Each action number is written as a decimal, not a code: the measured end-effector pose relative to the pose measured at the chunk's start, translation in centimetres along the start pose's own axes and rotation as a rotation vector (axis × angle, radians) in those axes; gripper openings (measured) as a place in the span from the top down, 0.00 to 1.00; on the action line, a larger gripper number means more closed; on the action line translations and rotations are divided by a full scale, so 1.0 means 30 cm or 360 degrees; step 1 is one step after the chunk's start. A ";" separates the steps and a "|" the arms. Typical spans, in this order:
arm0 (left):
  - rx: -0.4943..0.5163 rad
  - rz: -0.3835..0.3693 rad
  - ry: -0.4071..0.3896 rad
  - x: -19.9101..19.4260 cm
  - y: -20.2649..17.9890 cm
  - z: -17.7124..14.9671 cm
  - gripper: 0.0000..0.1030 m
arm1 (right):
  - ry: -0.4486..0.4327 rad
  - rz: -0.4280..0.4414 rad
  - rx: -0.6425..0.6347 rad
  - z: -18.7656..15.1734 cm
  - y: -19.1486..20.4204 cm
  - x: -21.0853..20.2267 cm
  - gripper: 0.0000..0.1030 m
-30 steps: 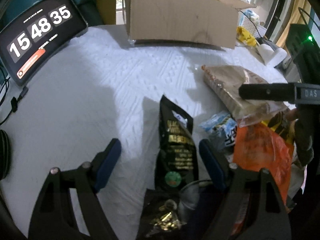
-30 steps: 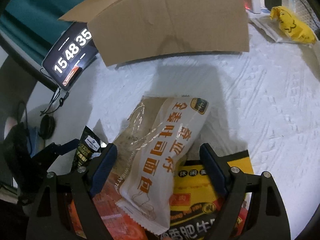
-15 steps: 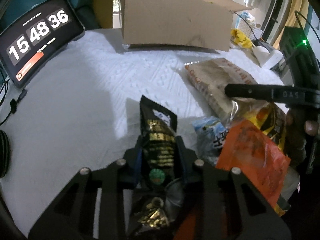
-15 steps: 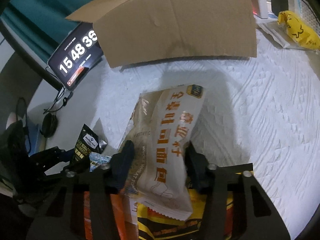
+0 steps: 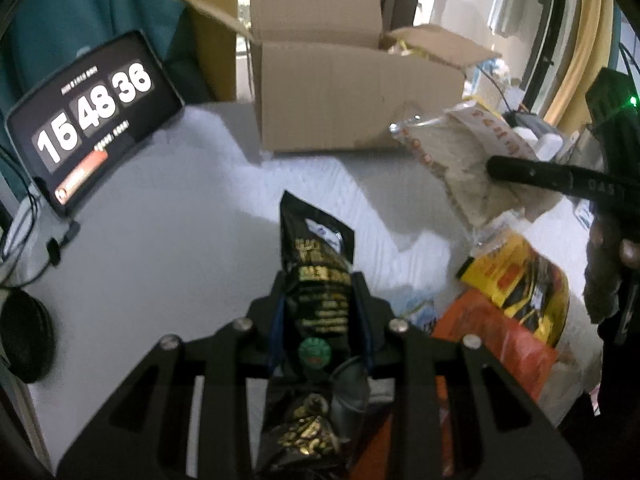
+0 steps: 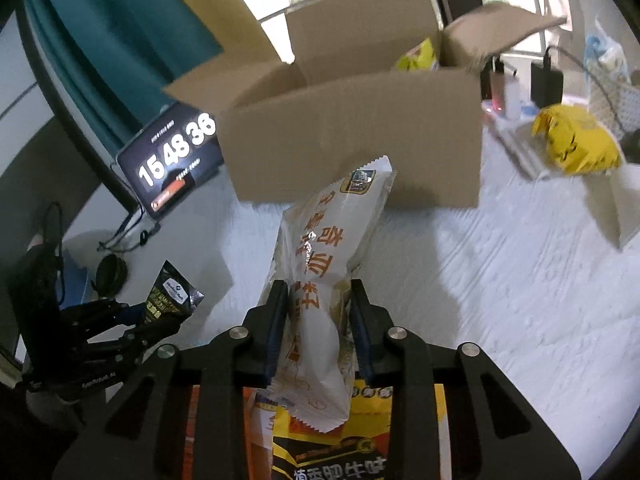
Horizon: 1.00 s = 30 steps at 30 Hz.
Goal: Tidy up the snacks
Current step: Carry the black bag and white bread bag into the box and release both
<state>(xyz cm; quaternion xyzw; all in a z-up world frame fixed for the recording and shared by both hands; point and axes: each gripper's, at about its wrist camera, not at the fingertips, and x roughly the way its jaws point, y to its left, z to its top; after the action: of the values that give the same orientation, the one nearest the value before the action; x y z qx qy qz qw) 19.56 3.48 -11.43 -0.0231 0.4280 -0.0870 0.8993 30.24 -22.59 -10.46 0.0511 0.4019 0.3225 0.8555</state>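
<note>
Before the open cardboard box [image 6: 352, 136], the left gripper [image 5: 320, 316] pinches a glossy black pouch [image 5: 318, 280], while the right gripper's [image 6: 318, 320] jaws are closing on a long white crinkly bread bag [image 6: 324, 280].

Black snack pouch [image 5: 318, 280] lifted, upright; white bread packet [image 6: 324, 280] tilted toward open cardboard box [image 6: 352, 140] — yellow bag inside.

Both wrist views toward shared box [image 5: 340, 92]
</note>
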 end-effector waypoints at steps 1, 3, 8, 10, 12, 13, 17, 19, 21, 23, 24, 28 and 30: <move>0.0000 0.0010 -0.0017 -0.008 0.001 0.013 0.70 | -0.0014 -0.0003 0.0000 0.008 -0.006 -0.012 0.69; -0.0003 0.0013 -0.0042 -0.020 0.004 0.037 0.70 | -0.0041 -0.0009 0.0000 0.025 -0.014 -0.034 0.69; 0.0016 0.0024 -0.0115 -0.053 0.000 0.107 0.70 | -0.0109 -0.0016 -0.0002 0.068 -0.031 -0.077 0.69; 0.0021 0.0025 -0.0144 -0.061 0.000 0.140 0.70 | -0.0125 -0.0017 -0.0007 0.081 -0.030 -0.084 0.69; 0.0026 0.0026 -0.0169 -0.066 -0.001 0.167 0.70 | -0.0141 -0.0018 -0.0012 0.099 -0.031 -0.091 0.69; 0.0027 0.0023 -0.0181 -0.066 -0.001 0.183 0.70 | -0.0149 -0.0018 -0.0013 0.108 -0.033 -0.094 0.69; 0.0048 0.0010 -0.0209 -0.066 0.000 0.236 0.70 | -0.0178 -0.0022 -0.0022 0.139 -0.039 -0.103 0.69; 0.0077 0.0024 -0.0224 -0.062 -0.001 0.271 0.70 | -0.0197 -0.0025 -0.0030 0.161 -0.049 -0.109 0.69; 0.0105 0.0030 -0.0238 -0.060 -0.008 0.303 0.70 | -0.0208 -0.0018 -0.0035 0.180 -0.053 -0.109 0.69; 0.0126 0.0039 -0.0255 -0.056 -0.012 0.333 0.70 | -0.0214 -0.0001 -0.0019 0.193 -0.062 -0.108 0.69; 0.0134 0.0042 -0.0265 -0.054 -0.013 0.354 0.70 | -0.0218 -0.0004 -0.0015 0.202 -0.067 -0.104 0.69; 0.0134 0.0022 -0.0308 -0.052 -0.011 0.419 0.70 | -0.0232 -0.0009 0.0007 0.230 -0.080 -0.091 0.69; 0.0154 0.0030 -0.0336 -0.053 -0.020 0.447 0.70 | -0.0246 -0.0014 0.0010 0.247 -0.086 -0.083 0.69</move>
<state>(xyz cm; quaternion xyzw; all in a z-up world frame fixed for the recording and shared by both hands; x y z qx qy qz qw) 28.87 2.74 -1.65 0.0154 0.3262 -0.0962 0.9402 35.72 -24.82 -4.74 0.0768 0.3358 0.3127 0.8852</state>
